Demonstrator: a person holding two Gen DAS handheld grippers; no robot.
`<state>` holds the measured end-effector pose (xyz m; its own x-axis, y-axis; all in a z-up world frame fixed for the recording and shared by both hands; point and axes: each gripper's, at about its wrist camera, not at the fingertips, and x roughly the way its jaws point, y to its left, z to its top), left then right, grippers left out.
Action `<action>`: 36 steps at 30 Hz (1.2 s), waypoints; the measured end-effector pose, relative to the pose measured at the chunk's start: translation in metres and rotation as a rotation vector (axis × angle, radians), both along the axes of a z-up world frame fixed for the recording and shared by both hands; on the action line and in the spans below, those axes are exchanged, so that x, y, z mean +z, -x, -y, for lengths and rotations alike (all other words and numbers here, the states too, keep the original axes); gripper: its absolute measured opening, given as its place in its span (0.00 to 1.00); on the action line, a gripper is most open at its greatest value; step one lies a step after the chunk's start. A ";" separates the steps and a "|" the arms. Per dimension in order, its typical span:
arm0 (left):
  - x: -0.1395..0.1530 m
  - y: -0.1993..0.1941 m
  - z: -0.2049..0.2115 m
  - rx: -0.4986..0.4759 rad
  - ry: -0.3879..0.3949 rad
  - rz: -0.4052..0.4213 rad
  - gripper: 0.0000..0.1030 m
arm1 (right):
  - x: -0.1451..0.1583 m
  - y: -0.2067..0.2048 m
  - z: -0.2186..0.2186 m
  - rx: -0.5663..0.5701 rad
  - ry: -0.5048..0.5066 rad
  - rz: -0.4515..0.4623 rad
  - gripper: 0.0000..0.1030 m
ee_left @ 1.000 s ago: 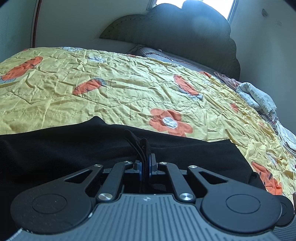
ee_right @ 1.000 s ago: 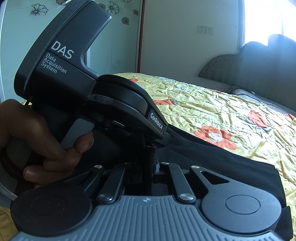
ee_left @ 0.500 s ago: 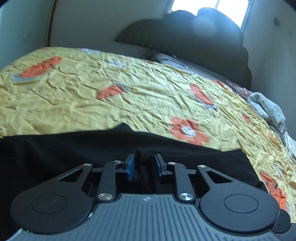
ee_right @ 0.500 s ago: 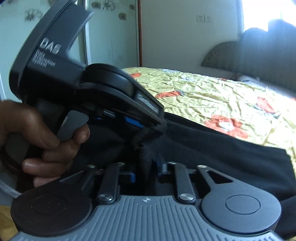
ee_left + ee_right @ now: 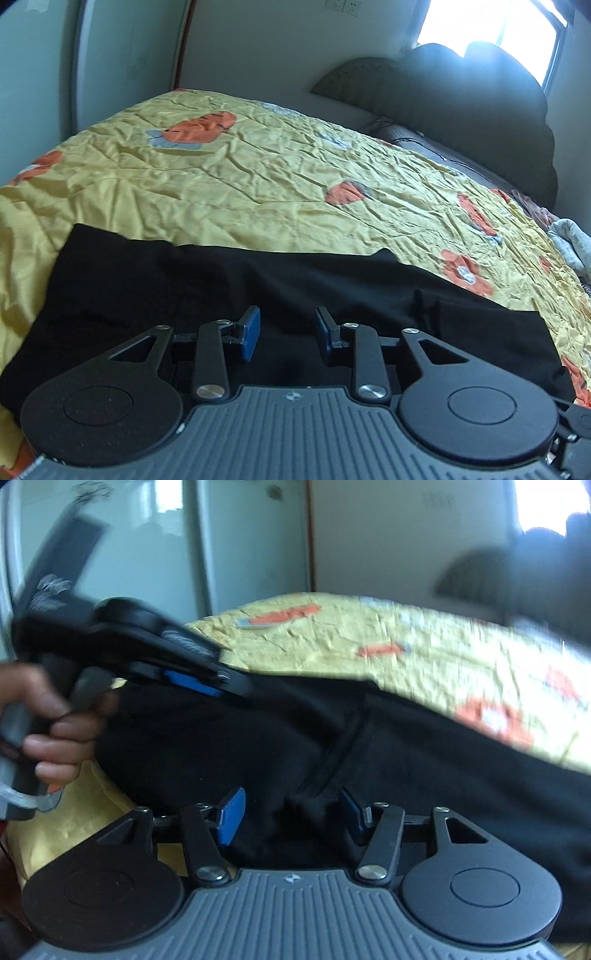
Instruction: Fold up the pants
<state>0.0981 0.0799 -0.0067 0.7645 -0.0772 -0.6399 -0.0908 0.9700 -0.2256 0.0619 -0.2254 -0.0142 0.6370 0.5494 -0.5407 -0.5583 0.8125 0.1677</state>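
Observation:
The black pants (image 5: 229, 284) lie folded in a wide band across the near part of the yellow flowered bedspread (image 5: 258, 177). My left gripper (image 5: 286, 334) is open just above the pants, holding nothing. In the right wrist view the pants (image 5: 406, 760) fill the middle, with a seam running down toward my right gripper (image 5: 290, 814), which is open with black cloth lying between its blue pads. The left gripper (image 5: 192, 683) also shows there, held by a hand above the pants' left end, its jaws apart.
A dark padded headboard (image 5: 461, 110) stands at the far end of the bed under a bright window. A pale bundle of cloth (image 5: 572, 243) lies at the right edge. A glass wardrobe door (image 5: 184, 554) stands behind the bed's left side.
Both grippers have opened and let go of the pants' cloth. Both have drawn back and swung left; the pants now lie flat on the bedspread.

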 end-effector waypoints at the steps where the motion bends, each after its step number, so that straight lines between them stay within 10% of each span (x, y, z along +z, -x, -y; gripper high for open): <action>1: 0.002 0.003 -0.004 0.005 -0.002 0.005 0.38 | 0.005 0.001 0.002 0.004 -0.035 0.004 0.54; 21: 0.017 0.054 -0.071 0.184 -0.069 0.038 0.64 | 0.027 0.047 -0.112 0.259 0.168 0.345 0.54; 36: 0.016 0.093 -0.140 0.246 0.377 -0.065 0.64 | -0.020 0.070 -0.206 0.433 0.548 0.575 0.52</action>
<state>0.0048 0.2197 0.0095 0.7486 -0.1348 -0.6492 -0.3340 0.7691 -0.5449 -0.0080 -0.0190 -0.0338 0.6872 0.5629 -0.4592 -0.7120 0.3961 -0.5799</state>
